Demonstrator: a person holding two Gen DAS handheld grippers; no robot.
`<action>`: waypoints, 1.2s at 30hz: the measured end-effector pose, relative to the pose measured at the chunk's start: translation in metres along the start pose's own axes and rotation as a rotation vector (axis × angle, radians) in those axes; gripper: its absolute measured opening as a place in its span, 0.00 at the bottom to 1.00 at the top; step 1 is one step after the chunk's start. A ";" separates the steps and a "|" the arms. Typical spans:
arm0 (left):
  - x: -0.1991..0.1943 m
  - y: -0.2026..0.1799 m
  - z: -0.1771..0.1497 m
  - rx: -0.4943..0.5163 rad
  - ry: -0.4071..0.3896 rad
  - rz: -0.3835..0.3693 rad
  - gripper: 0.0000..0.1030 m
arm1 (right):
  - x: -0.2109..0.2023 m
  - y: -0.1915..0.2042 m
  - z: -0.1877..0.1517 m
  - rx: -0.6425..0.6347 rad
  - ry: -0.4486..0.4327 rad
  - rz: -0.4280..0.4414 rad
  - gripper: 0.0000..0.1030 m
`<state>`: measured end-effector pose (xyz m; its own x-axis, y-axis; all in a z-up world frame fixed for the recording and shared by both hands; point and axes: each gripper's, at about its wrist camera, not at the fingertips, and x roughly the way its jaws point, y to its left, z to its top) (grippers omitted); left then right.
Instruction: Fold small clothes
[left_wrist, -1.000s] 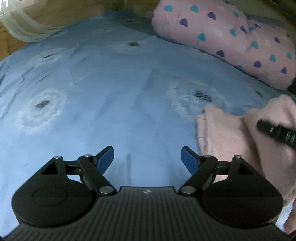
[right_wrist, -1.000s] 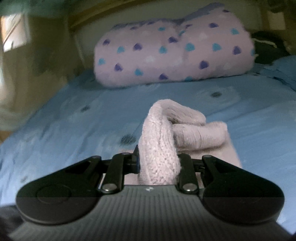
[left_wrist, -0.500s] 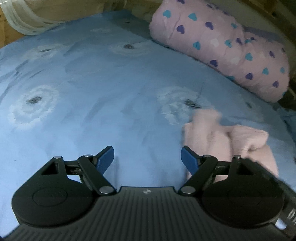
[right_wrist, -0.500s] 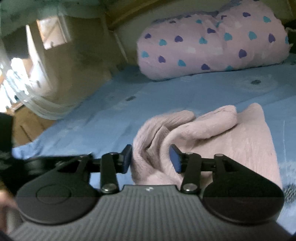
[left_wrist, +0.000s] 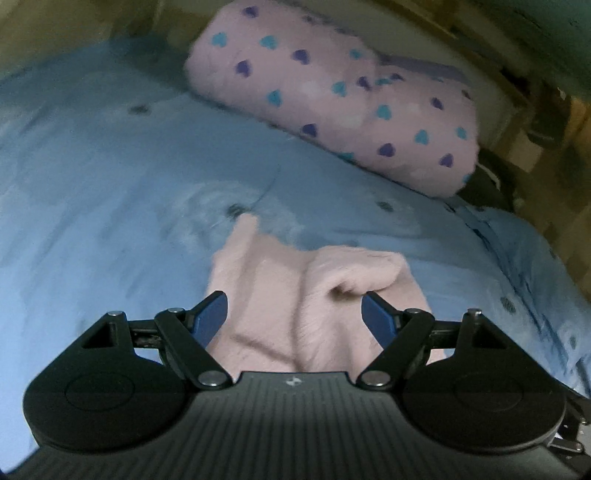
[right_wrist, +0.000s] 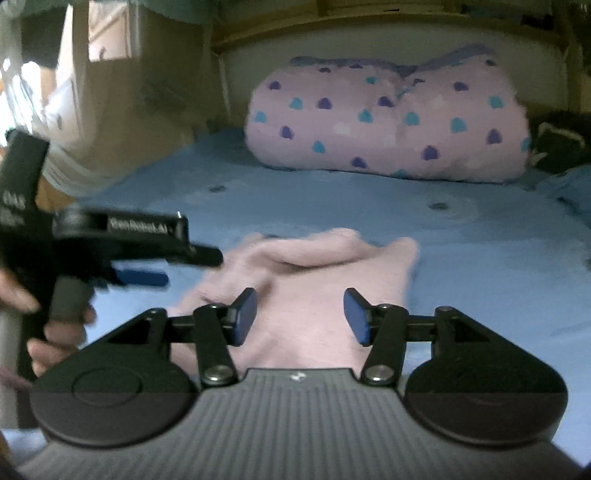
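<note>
- Pink knit garment lies crumpled on the blue bedsheet, near the heart-print pillow.
- Left gripper hovers over it, jaws spread, gripping nothing.
- Right gripper likewise agape above the garment.

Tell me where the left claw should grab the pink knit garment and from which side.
Take the raised fold of the pink knit garment, just ahead of the open left claw. That ridge stands up off the blue bedsheet, while the rest lies flat. Probably best to come down from above and pinch across it. The right claw is open too.
</note>
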<state>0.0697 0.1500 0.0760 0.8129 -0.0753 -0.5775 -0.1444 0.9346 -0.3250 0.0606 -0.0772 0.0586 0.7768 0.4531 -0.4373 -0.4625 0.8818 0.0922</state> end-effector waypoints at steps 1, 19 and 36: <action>0.005 -0.005 0.001 0.024 0.009 -0.003 0.81 | -0.001 -0.007 -0.002 -0.006 0.004 -0.017 0.53; 0.077 -0.053 -0.009 0.282 -0.003 0.202 0.68 | -0.001 -0.067 -0.054 0.082 0.074 -0.038 0.53; 0.034 -0.007 0.004 -0.032 -0.107 0.253 0.21 | -0.012 -0.091 -0.055 0.164 0.059 -0.034 0.53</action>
<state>0.1008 0.1421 0.0621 0.8034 0.1984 -0.5614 -0.3672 0.9073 -0.2048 0.0695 -0.1698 0.0062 0.7621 0.4181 -0.4943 -0.3565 0.9084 0.2186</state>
